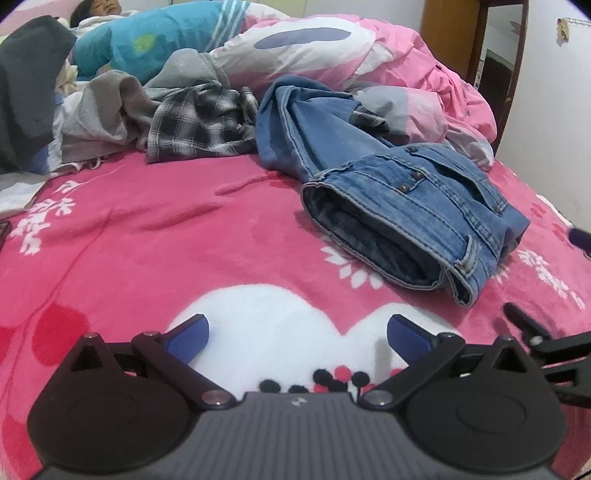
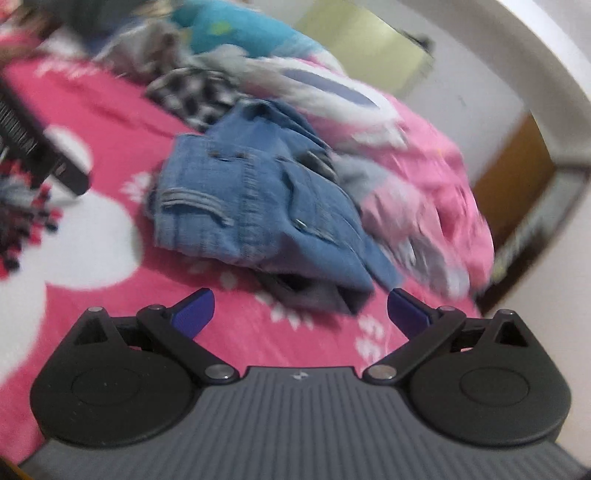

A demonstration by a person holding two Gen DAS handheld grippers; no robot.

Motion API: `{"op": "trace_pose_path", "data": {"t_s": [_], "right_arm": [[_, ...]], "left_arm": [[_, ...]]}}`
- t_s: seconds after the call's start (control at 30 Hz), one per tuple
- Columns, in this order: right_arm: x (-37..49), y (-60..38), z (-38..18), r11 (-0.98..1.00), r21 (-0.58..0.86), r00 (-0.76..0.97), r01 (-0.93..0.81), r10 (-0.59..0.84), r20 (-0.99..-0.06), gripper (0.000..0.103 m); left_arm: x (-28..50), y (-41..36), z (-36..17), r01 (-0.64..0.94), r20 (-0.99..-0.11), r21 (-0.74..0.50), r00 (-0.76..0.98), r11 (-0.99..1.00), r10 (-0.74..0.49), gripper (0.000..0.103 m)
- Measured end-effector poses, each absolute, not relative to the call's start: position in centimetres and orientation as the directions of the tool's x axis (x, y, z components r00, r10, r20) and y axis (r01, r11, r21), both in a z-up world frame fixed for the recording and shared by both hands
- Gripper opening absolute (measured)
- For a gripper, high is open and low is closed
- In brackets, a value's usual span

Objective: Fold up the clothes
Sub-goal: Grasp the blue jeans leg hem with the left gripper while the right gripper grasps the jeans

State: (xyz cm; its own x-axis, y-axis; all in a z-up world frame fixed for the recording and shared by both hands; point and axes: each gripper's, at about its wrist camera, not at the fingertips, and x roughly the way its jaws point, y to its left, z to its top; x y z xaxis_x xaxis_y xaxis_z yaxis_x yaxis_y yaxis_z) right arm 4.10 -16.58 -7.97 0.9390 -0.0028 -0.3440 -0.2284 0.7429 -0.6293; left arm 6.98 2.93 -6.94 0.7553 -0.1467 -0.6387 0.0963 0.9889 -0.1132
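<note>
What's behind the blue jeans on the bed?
Behind the jeans lie a black-and-white checked shirt, grey clothes and a bunched pink quilt. Whatever sits under that pile is covered, so it cannot be seen.

Soft cloth on the bed, hard matt plastic on the tools.

The blanket (image 1: 155, 236) is a plush, fuzzy fleece, pink with white patches, faintly ridged. The jeans (image 1: 406, 206) are coarse blue denim, faded in places, with raised stitched seams and small dull metal rivets. The plaid shirt (image 1: 199, 125) looks like thin woven cloth, the grey garment (image 1: 110, 99) like soft jersey, and the quilt (image 1: 388, 62) like smooth, crumpled cotton. The left tool (image 1: 297, 338) and right tool (image 2: 300, 314) have matt black plastic arms, shiny metal pivot pins, ribbed grey housing and textured blue pads (image 1: 186, 341). The doorframe (image 1: 448, 29) is glossy brown wood.
</note>
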Motion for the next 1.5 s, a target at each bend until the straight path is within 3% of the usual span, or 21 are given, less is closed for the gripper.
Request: {"op": "trace_pose_path", "data": {"t_s": [0.2, 0.3, 0.53, 0.63, 0.9, 1.07, 1.13, 1.2, 1.4, 1.47, 1.5], "right_arm": [[6.0, -14.7, -8.0, 0.599, -0.776, 0.975, -0.200, 0.042, -0.219, 0.099], [7.1, -15.2, -6.0, 0.634, -0.756, 0.986, -0.161, 0.072, -0.150, 0.099], [11.0, -18.9, -1.3, 0.879, -0.449, 0.984, -0.159, 0.105, -0.144, 0.099], [13.2, -19.7, -1.2, 0.905, -0.392, 0.982, -0.165, 0.115, -0.148, 0.100], [19.3, -22.8, -1.6, 0.963, -0.104, 0.942, -0.250, 0.217, -0.257, 0.100], [20.8, -24.2, -2.7, 0.952, -0.001, 0.904, -0.306, 0.290, -0.314, 0.100], [20.8, -24.8, -3.0, 0.950, 0.017, 0.895, -0.312, 0.299, -0.332, 0.100], [20.6, -25.5, -3.2, 0.949, 0.037, 0.886, -0.312, 0.305, -0.350, 0.099], [22.4, -25.8, -5.0, 0.938, 0.133, 0.840, -0.321, 0.347, -0.418, 0.098], [23.1, -25.4, -5.7, 0.935, 0.149, 0.823, -0.322, 0.354, -0.443, 0.088], [23.1, -25.4, -5.6, 0.932, 0.159, 0.824, -0.326, 0.362, -0.436, 0.075]], "left_arm": [[7.4, 2.9, -6.8, 0.118, -0.622, -0.117, 0.766, 0.986, -0.165, 0.103], [7.9, 2.7, -6.6, 0.143, -0.616, -0.135, 0.763, 0.980, -0.197, 0.103], [10.6, 1.0, -6.7, 0.246, -0.619, -0.226, 0.711, 0.943, -0.333, 0.103], [12.0, -0.1, -7.3, 0.249, -0.629, -0.226, 0.701, 0.942, -0.337, 0.103], [15.3, -2.0, -7.9, 0.280, -0.618, -0.259, 0.688, 0.925, -0.381, 0.103], [16.4, -2.6, -8.0, 0.321, -0.615, -0.259, 0.673, 0.911, -0.411, 0.087], [16.4, -2.3, -7.9, 0.335, -0.599, -0.288, 0.668, 0.897, -0.442, 0.065], [16.4, -2.0, -7.9, 0.357, -0.583, -0.330, 0.651, 0.874, -0.487, 0.050], [16.9, -2.6, -8.1, 0.314, -0.573, -0.359, 0.670, 0.879, -0.473, 0.046], [16.5, -2.4, -7.6, 0.301, -0.556, -0.353, 0.694, 0.886, -0.457, 0.039], [16.3, -2.3, -7.3, 0.295, -0.548, -0.350, 0.706, 0.889, -0.450, 0.034]]}}
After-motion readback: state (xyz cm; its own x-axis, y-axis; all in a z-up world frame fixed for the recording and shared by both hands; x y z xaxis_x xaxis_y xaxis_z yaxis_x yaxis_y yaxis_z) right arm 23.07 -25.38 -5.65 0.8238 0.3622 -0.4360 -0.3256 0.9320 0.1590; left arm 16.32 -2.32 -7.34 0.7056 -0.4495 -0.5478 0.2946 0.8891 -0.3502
